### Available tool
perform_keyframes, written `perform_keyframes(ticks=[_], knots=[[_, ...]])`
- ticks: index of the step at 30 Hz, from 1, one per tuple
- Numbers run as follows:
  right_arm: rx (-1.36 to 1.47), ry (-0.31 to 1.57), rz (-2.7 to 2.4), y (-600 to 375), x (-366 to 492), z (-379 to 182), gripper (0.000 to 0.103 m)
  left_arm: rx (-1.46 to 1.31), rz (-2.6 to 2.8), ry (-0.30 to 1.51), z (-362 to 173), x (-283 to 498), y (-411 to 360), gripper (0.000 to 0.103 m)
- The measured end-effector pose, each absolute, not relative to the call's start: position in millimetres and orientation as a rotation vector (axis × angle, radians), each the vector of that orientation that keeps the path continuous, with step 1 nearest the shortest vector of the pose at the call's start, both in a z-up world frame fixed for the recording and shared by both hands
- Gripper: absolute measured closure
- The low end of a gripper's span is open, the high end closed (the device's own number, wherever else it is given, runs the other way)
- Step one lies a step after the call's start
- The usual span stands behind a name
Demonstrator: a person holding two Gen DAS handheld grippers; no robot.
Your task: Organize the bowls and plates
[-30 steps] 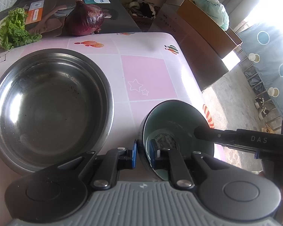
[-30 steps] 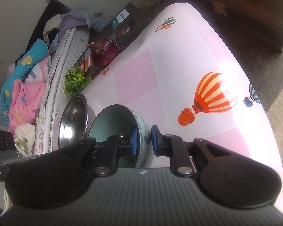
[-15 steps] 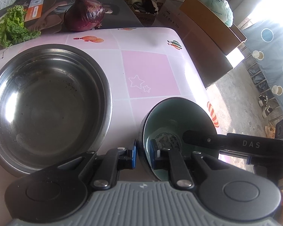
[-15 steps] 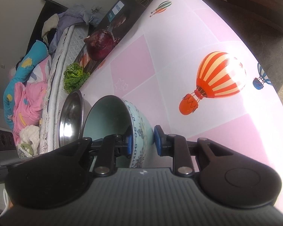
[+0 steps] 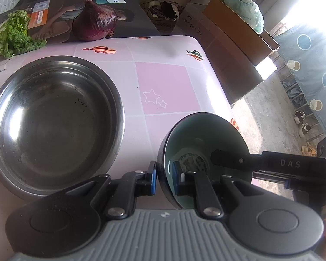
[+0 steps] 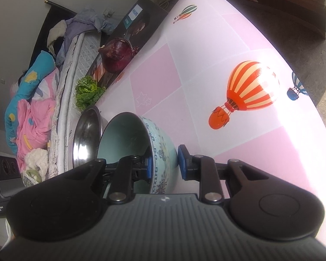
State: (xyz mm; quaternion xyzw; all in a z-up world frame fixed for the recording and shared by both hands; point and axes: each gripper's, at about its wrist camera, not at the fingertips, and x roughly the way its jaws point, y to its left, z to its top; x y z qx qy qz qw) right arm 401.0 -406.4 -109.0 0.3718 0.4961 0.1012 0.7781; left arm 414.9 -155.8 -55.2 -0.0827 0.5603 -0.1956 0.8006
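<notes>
A pale green ceramic bowl (image 5: 204, 134) with a blue pattern on its outside (image 6: 163, 143) sits at the table's near right. My left gripper (image 5: 164, 180) is shut on its near-left rim, one pad inside and one outside. My right gripper (image 6: 165, 165) straddles the opposite rim, and one of its fingers (image 5: 228, 158) reaches inside the bowl. Its outer pad stands a little off the wall, so it is open. A large steel bowl (image 5: 54, 119) rests empty just left of the ceramic one and shows edge-on in the right wrist view (image 6: 87, 139).
At the table's far edge a red onion (image 5: 95, 24) lies on a dark Philips box (image 5: 128, 6), with a lettuce leaf (image 5: 13, 37) beside it. The pink balloon tablecloth (image 6: 228, 50) ends at the right above a concrete floor. Cardboard boxes (image 5: 234, 34) stand beyond, bedding (image 6: 32, 108) alongside.
The right gripper's jaws have parted from their pinch on the ceramic bowl's rim. The left gripper keeps its grip, and both bowls stay where they were.
</notes>
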Motion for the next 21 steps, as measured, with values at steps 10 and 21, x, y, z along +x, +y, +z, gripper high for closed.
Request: perform_keyframes(ticks=[10, 21], knots=[[0.763, 1.028, 0.223, -399, 394, -62, 0.081, -0.206, -0.441, 1.133, -22, 404, -143, 0.088], [0.694, 1.02, 0.304, -340, 420, -22, 0.081, -0.269, -0.365, 1.057, 8, 407, -83, 0.088]])
